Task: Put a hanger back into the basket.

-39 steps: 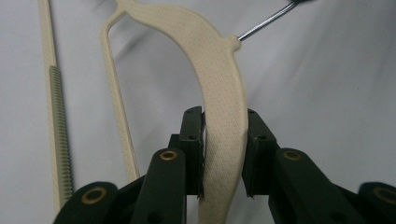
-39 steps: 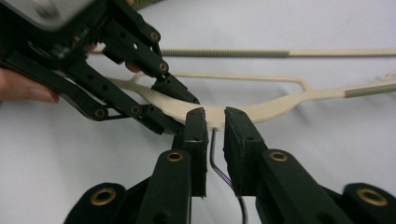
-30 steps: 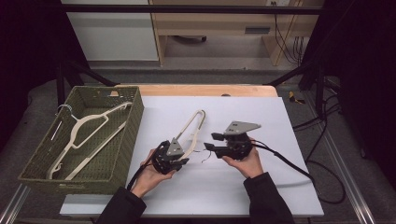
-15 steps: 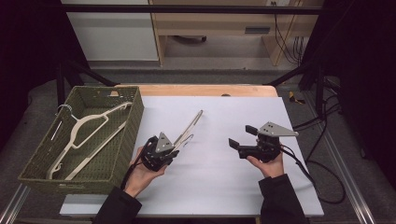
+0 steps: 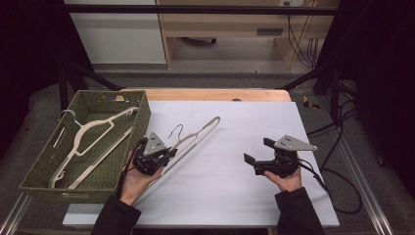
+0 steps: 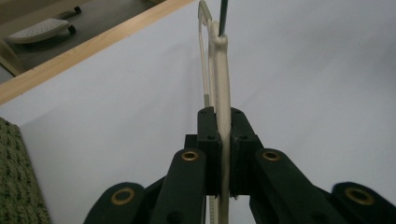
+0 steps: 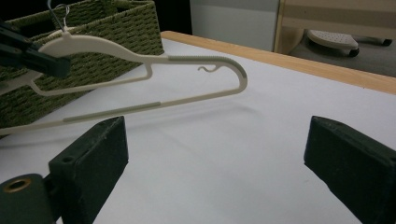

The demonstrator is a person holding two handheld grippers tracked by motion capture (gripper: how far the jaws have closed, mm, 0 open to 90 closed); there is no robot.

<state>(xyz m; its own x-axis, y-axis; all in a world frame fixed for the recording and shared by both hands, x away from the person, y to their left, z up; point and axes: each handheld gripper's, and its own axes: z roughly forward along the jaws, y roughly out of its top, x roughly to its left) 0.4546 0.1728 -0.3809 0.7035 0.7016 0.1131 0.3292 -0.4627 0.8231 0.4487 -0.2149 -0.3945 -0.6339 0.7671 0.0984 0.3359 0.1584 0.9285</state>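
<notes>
Cream hanger [image 5: 195,135] | left gripper [image 5: 169,154] pinches it for the basket [image 5: 142,115] | right gripper [image 5: 256,157] spread, jaws just opened, nothing between

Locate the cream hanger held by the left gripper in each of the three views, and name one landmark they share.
High view: the hanger slants up-right from the left gripper, left of centre.
Left gripper view: it runs from between the shut jaws up to the top edge, seen edge-on.
Right gripper view: upper left, side-on above the table.
Shared landmark: the green woven basket.
</notes>
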